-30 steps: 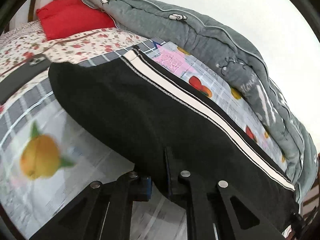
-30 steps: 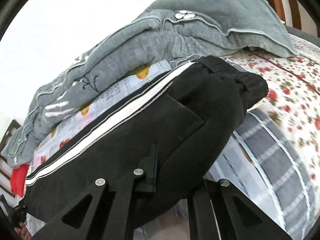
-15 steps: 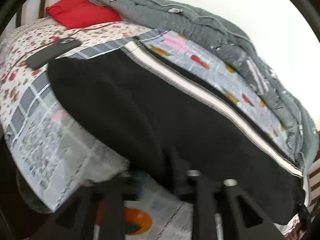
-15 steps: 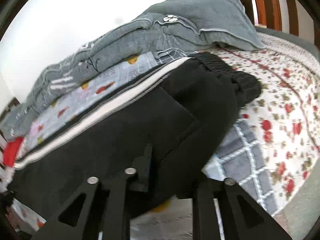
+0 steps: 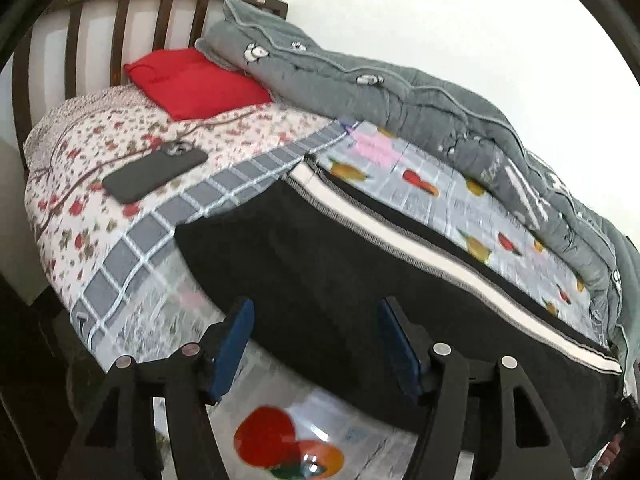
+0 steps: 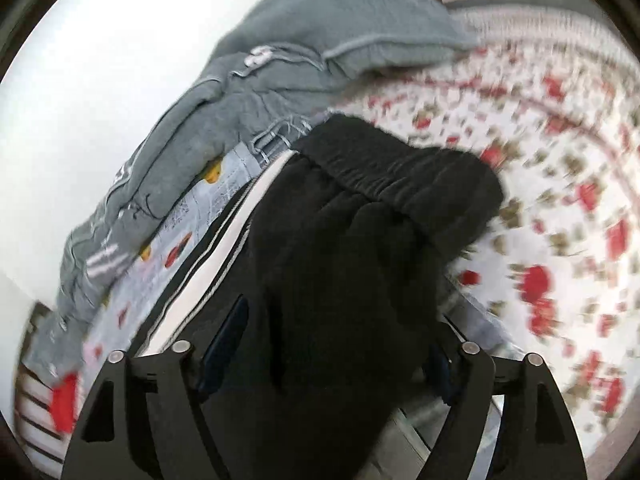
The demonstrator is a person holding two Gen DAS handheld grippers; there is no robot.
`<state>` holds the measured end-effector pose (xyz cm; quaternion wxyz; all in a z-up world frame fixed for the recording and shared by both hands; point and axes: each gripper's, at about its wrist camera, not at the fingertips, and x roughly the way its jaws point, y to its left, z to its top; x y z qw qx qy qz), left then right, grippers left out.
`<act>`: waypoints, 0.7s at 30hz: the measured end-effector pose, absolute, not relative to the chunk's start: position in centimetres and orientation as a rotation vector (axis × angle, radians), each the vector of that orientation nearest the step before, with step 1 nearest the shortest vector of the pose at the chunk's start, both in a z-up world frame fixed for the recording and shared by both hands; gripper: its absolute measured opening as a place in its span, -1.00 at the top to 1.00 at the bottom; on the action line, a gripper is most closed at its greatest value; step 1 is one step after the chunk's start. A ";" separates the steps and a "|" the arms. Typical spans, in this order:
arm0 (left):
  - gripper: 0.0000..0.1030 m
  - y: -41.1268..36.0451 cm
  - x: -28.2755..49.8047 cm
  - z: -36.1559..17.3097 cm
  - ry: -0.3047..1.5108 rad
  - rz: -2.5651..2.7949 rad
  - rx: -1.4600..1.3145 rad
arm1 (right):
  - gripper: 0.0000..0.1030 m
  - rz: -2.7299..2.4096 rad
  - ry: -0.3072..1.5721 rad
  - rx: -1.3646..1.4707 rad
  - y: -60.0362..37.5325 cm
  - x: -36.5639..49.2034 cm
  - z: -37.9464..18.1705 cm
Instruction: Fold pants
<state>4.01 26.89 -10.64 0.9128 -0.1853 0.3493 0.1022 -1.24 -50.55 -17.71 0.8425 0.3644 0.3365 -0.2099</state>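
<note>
Both grippers have let go since the earlier frame: left gripper (image 5: 316, 340) and right gripper (image 6: 340, 344) stand wide apart, pants (image 5: 340, 264) lying between and beyond their fingers; next, regrip at the waistband (image 6: 400, 176) ahead, pinching both layers squarely

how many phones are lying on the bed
1. A dark phone lies flat on the floral sheet near the headboard, left of the black pants. Others could be hidden under the grey quilt.

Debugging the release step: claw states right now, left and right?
Left claw: open, holding nothing; black pants lie just beyond it.
Right claw: open, pants fabric between its fingers, not clamped.
</note>
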 end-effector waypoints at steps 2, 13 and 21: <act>-0.22 26.9 5.0 -10.1 0.712 0.210 -0.357 | 0.56 -0.444 0.682 0.647 -50.3 -1.4 -16.3; -0.22 28.1 13.7 -9.5 0.741 0.224 -0.269 | 0.03 -0.649 0.794 0.308 -48.0 -3.6 -13.7; -0.21 30.2 20.7 -12.7 0.860 0.215 -0.231 | -0.13 -0.618 0.733 0.242 -44.7 -0.1 -9.0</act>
